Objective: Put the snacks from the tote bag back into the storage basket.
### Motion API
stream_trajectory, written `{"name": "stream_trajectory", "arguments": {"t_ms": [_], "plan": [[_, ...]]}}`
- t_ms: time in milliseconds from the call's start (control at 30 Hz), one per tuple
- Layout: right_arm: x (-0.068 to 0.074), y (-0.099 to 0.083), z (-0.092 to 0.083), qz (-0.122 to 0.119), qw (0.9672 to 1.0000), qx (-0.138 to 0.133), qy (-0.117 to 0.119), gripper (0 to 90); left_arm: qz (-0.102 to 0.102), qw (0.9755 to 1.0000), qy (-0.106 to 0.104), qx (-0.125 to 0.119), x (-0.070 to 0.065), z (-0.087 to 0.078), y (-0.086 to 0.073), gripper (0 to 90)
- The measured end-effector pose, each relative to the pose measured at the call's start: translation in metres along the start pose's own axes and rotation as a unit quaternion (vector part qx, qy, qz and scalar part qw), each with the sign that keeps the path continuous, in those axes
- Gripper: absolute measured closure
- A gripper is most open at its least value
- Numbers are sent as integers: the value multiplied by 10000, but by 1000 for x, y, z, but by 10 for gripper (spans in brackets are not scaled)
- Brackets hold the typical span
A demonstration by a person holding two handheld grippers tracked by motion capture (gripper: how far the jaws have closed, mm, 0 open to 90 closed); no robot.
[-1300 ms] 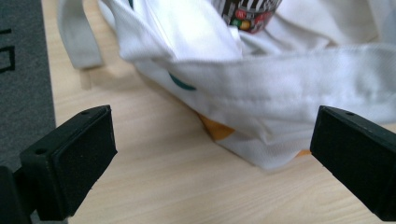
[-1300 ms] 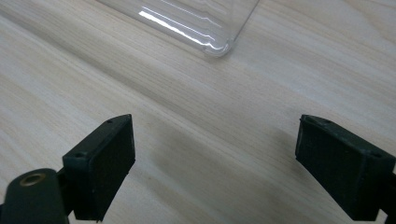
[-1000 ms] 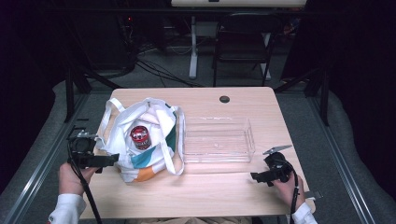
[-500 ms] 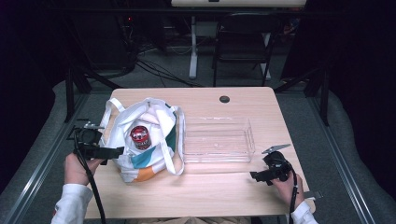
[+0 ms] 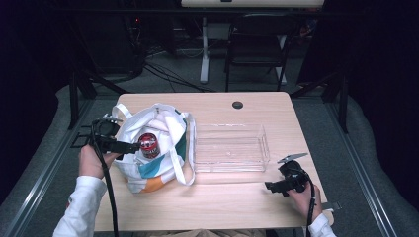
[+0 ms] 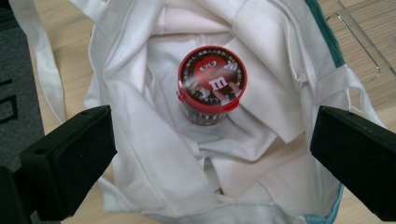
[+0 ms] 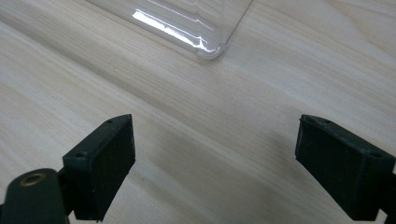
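Candy tub — red lid, printed cartoon face — is seen upright at the bottom of the white tote bag, framed between the left gripper's two black jaws, which are spread wide with nothing held. Compared with a second ago, the left gripper has been raised from the table's near-left edge and brought over the bag's rim, now pointing in toward the tub; no contact is made yet. The bag mouth is open, though loose cloth folds are bunched close around the tub — a snag risk on the way down. This reads as the approach for a pick: tub likely to be lifted out of the bag, with the jaws still to be lowered either side of the lid. Right gripper has not been moved over the same second; it rests low over the table near its front-right, jaws apart and empty, the near corner of the clear plastic tray just ahead of it. Farther out, the tray is seen empty beside the bag — judged the probable drop point.
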State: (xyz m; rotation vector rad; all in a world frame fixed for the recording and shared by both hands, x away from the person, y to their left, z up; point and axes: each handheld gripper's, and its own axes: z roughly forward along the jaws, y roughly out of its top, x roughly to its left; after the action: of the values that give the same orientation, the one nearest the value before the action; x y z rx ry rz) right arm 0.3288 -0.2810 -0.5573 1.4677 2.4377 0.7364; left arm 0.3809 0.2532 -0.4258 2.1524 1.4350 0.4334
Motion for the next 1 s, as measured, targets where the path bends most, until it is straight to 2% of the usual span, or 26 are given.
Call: {"name": "stream_trajectory", "arguments": {"t_ms": [200, 400, 1000], "plan": [[0, 1, 0, -44, 10000, 17, 7, 116, 56, 9999, -7, 105, -3, 11, 17, 2], [-1, 0, 0, -24, 10000, 17, -8, 116, 52, 9996, -51, 280, -5, 30, 29, 0], [0, 0, 0, -22, 10000, 10, -13, 116, 10, 9972, -50, 752, -6, 73, 37, 2]]}}
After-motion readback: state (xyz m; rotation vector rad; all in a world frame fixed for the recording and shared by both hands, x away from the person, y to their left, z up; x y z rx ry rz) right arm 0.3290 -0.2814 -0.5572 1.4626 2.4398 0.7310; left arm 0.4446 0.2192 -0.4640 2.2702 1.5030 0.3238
